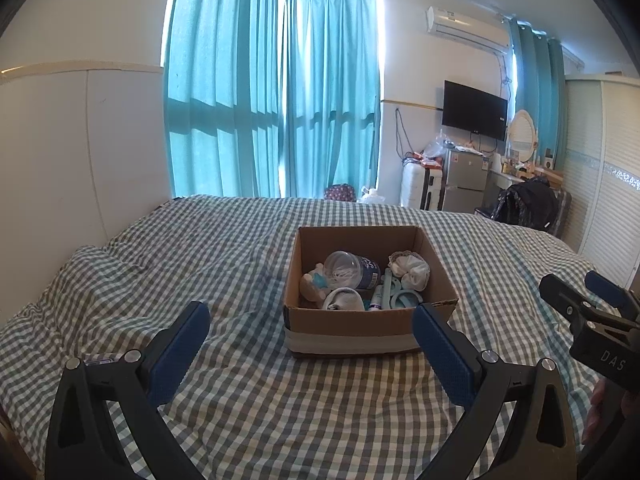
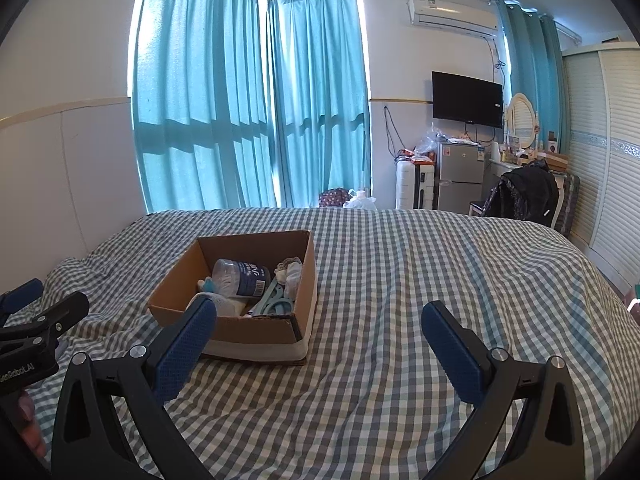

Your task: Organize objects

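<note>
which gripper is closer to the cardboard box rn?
Left. The left gripper is open and squarely faces the cardboard box, just short of its front wall. The right gripper is open, off to the box's right over bare bedspread.

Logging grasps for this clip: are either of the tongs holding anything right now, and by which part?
Nothing is held. The left tongs and right tongs are both open and empty above the bed, short of the cardboard box.

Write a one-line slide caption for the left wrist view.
Open left tool faces a cardboard box of clutter, including a plastic bottle, on a checked bedspread.
</note>
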Tool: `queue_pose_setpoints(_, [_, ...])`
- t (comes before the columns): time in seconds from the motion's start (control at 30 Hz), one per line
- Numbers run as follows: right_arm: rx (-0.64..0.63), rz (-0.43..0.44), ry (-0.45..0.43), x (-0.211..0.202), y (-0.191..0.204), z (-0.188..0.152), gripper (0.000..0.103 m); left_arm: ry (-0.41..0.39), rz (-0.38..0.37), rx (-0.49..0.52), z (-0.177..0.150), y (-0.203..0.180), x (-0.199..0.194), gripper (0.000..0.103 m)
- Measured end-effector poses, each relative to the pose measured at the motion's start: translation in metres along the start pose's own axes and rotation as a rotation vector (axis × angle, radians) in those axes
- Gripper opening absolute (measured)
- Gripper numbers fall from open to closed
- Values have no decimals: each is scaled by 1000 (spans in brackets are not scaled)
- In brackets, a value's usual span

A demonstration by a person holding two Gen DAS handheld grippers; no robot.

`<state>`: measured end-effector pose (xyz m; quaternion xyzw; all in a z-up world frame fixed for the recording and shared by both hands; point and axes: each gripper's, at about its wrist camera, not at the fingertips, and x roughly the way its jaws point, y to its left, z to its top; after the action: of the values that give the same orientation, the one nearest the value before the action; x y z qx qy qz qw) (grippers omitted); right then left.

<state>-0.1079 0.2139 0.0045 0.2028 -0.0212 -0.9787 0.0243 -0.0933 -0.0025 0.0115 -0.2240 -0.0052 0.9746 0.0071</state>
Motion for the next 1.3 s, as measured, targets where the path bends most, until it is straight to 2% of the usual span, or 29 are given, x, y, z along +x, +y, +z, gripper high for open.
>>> queue_pose_setpoints(1.3, [1,16,21,-1,2,-5,103,5,11,40,-4,-7,-6,103])
